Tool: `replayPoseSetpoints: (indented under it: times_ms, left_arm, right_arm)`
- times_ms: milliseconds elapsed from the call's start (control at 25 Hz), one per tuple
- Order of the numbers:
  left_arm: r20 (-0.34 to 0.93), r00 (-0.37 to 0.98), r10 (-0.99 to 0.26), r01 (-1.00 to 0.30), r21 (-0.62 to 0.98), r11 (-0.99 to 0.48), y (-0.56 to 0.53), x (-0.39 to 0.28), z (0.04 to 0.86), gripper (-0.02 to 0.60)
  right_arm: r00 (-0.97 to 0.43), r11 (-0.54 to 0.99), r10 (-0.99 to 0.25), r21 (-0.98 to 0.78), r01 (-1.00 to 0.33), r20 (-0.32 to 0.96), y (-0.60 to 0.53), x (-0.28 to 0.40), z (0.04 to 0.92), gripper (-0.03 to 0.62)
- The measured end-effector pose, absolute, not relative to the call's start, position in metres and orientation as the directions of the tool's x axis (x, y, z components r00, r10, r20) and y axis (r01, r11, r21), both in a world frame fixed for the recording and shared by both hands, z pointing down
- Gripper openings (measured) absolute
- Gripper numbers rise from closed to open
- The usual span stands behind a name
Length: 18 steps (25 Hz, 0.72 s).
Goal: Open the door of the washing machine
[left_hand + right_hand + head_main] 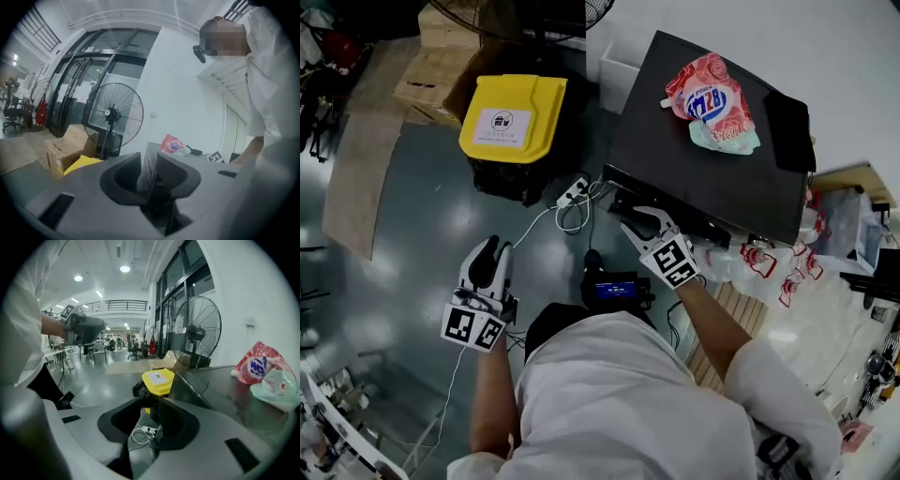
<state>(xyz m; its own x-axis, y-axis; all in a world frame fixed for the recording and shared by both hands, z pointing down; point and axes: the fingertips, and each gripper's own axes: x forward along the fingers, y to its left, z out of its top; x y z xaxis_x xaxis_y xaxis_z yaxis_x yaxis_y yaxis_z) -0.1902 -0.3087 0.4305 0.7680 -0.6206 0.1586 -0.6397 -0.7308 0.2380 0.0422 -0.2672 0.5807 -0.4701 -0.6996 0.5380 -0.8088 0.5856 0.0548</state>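
Head view, looking down: the left gripper [490,251] is hovering over the floor [403,253], jaws slightly apart, empty. The right gripper [643,219], jaws likewise parted on nothing, is hanging just beside the front top edge of the black washing machine [694,159], ahead to the right; its door is seemingly sitting shut, so everything is remaining. A power strip [573,192] and cables [572,219] are lying left of that edge; beyond, a yellow bin [514,117] is narrowing the room.

Ajar, empty: left tongs [492,247], right tongs [640,218]
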Motion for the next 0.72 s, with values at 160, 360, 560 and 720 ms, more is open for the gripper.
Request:
replayPoseSetpoints:
  times_ms: [160, 360, 560, 720]
  left_arm:
    - [0.18, 0.813, -0.554, -0.583, 0.26, -0.77, -0.332, -0.174, 0.443, 0.107]
    - [0.202, 0.863, -0.464, -0.505, 0.314, -0.804, -0.352, -0.149, 0.47, 0.107]
    - [0.199, 0.926, -0.32, -0.372, 0.344, -0.862, -0.367, -0.122, 0.482, 0.107]
    - [0.211, 0.959, -0.191, -0.256, 0.347, -0.902, -0.372, -0.113, 0.498, 0.107]
  right_arm:
    - [-0.445, 0.599, -0.645, 0.051, -0.799, 0.621, -0.266, 0.045, 0.613, 0.133]
    - [-0.427, 0.656, -0.529, 0.035, -0.754, 0.733, -0.256, 0.038, 0.668, 0.142]
    - [-0.332, 0.673, -0.443, 0.064, -0.736, 0.833, -0.256, 0.04, 0.711, 0.143]
    - [-0.252, 0.671, -0.42, 0.111, -0.733, 0.872, -0.265, 0.039, 0.736, 0.144]
